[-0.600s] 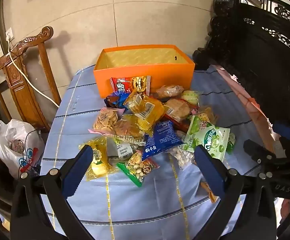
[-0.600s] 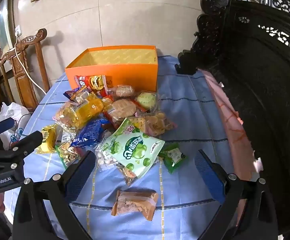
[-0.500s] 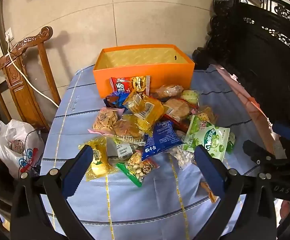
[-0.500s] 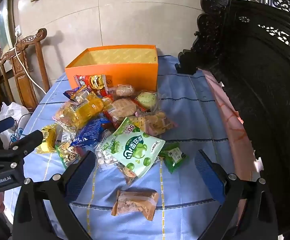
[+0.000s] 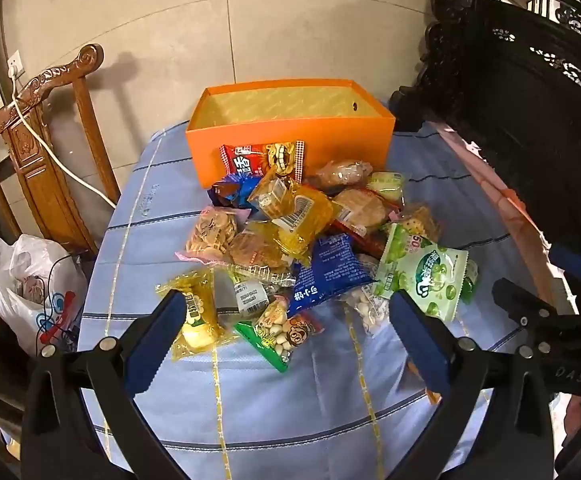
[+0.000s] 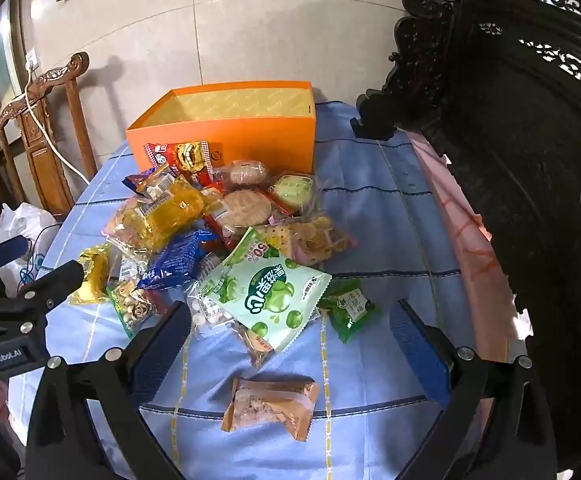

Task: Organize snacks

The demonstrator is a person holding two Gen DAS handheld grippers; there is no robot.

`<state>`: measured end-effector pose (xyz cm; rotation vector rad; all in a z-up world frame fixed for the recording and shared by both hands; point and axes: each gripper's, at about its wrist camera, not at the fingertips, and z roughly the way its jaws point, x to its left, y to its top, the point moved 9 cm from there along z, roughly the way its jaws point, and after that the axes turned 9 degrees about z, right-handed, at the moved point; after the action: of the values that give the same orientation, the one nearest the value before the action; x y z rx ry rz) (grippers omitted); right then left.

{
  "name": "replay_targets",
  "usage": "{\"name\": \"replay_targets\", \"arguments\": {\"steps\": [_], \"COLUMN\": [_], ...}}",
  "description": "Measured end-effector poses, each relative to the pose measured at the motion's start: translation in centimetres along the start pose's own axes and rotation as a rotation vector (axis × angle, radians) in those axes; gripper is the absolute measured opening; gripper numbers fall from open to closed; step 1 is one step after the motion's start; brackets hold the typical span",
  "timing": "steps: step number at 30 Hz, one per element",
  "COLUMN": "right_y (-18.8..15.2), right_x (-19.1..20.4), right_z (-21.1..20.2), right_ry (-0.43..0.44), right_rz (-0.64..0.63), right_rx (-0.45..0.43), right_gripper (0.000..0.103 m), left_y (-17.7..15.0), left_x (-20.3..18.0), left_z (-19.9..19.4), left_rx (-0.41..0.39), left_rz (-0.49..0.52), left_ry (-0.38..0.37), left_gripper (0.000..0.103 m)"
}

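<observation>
Left hand-held gripper [image 5: 290,328] spread wide, empty, above near edge of snack pile [image 5: 302,236] on bench [image 5: 290,420]. Right hand-held gripper [image 6: 290,336] wide, empty, over brown packet [image 6: 270,406]. Orange box [image 5: 290,136] behind pile.

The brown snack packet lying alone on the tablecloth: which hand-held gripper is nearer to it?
Right. The right hand-held gripper hangs open just over the brown snack packet. The left hand-held gripper is off to the left, over the yellow packet.
</observation>
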<state>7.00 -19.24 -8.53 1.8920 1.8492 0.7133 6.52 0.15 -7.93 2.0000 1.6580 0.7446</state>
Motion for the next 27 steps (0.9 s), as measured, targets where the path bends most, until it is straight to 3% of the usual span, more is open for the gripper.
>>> {"name": "replay_targets", "arguments": {"steps": [7,27], "right_y": [0.2,0.3], "right_x": [0.4,0.9], "right_z": [0.1,0.5], "right_ry": [0.003,-0.013], "right_rz": [0.001,-0.008], "right_rx": [0.006,0.021], "right_gripper": [0.100,0.100], "left_y": [0.4,0.1], "left_x": [0.1,1.0], "left_z": [0.0,0.9], "left_rx": [-0.014,0.036], "left_rz": [0.025,-0.059], "left_ry": [0.040,0.000], "left_gripper": [0.099,0.099]}}
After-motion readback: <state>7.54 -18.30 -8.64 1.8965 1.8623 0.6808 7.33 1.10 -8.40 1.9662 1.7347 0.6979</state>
